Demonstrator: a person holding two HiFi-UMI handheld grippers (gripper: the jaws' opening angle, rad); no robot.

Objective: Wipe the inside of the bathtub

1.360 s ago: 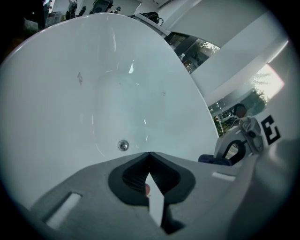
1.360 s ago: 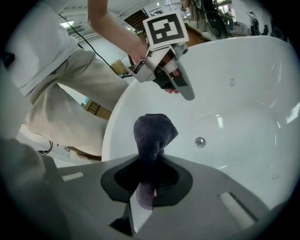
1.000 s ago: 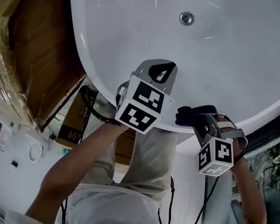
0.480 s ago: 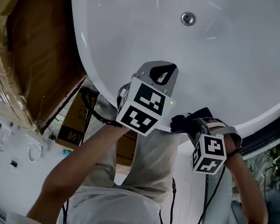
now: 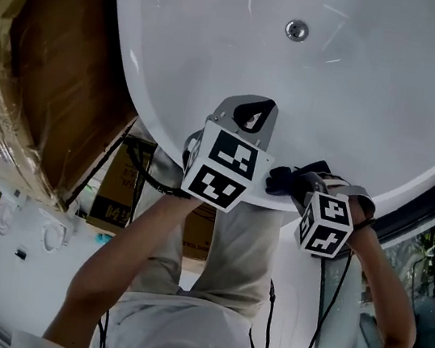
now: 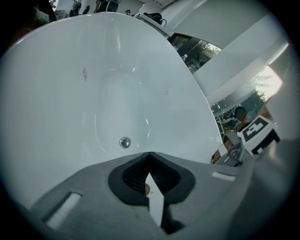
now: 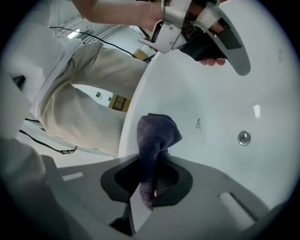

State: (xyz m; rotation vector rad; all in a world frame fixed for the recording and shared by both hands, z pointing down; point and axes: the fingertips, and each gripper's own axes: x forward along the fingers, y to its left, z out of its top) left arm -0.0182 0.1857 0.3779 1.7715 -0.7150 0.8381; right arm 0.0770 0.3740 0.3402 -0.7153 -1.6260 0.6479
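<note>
The white bathtub point(image 5: 359, 109) fills the upper part of the head view, with its round drain point(image 5: 296, 31) far up the basin and a film-wrapped cardboard box point(image 5: 45, 76) just beside its left edge. The left gripper point(image 5: 250, 110) hangs over the near inner wall, its 2 jaws shut together on nothing. The right gripper point(image 5: 297, 180) is at the near rim, jaws clamped on a dark cloth point(image 7: 157, 136) that bunches up above them by the rim's edge; whether it touches the tub cannot be told.
</note>
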